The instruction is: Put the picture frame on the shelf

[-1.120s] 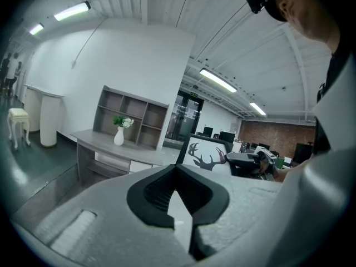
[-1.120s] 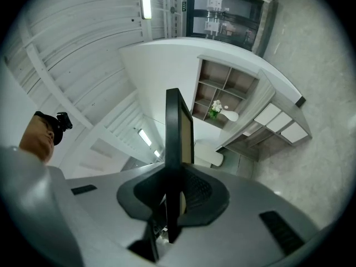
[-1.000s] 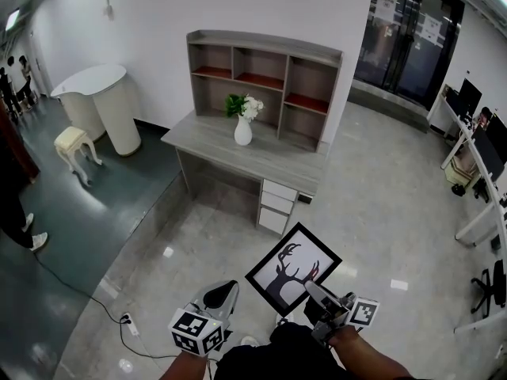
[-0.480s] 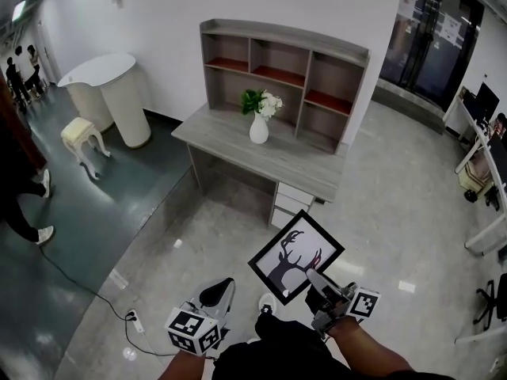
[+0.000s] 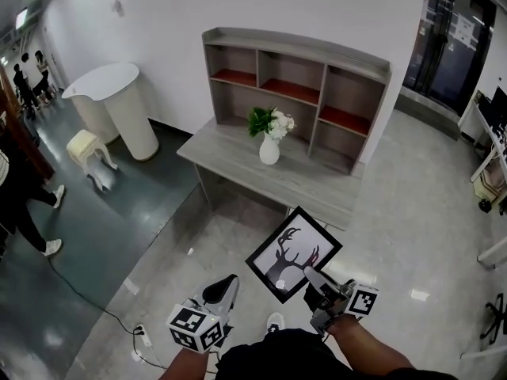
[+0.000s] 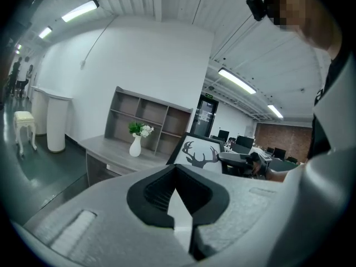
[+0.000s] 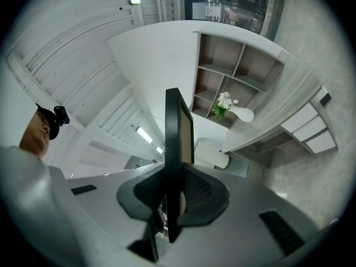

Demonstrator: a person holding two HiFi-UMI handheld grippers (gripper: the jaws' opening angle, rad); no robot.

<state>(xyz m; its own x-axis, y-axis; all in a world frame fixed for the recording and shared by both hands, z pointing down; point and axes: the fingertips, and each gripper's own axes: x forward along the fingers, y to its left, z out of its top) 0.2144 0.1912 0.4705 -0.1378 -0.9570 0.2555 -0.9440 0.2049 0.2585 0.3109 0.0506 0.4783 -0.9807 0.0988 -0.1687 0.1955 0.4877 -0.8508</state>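
Observation:
The picture frame [image 5: 293,253], black-edged with a deer silhouette, is held tilted above the floor in front of the desk. My right gripper [image 5: 315,279] is shut on its lower right corner; in the right gripper view the frame [image 7: 177,143] stands edge-on between the pads of the right gripper [image 7: 175,178]. My left gripper [image 5: 221,290] hangs to the frame's left, shut, with nothing in it; the left gripper [image 6: 177,172] looks toward the frame [image 6: 200,152]. The grey shelf [image 5: 299,92], with red-lined compartments, stands on the desk [image 5: 238,158] against the white wall.
A white vase of flowers [image 5: 269,144] stands on the desk before the shelf. A white rounded counter [image 5: 119,101] and a small stool [image 5: 89,147] are at left, with people [image 5: 20,192] nearby. A cable and power strip [image 5: 142,335] lie on the floor. Glass doors [image 5: 455,38] are at right.
The desk and shelf have come nearer and larger in the head view. Both grippers, with the frame in the right one, have moved toward the desk. A person at left has walked on.

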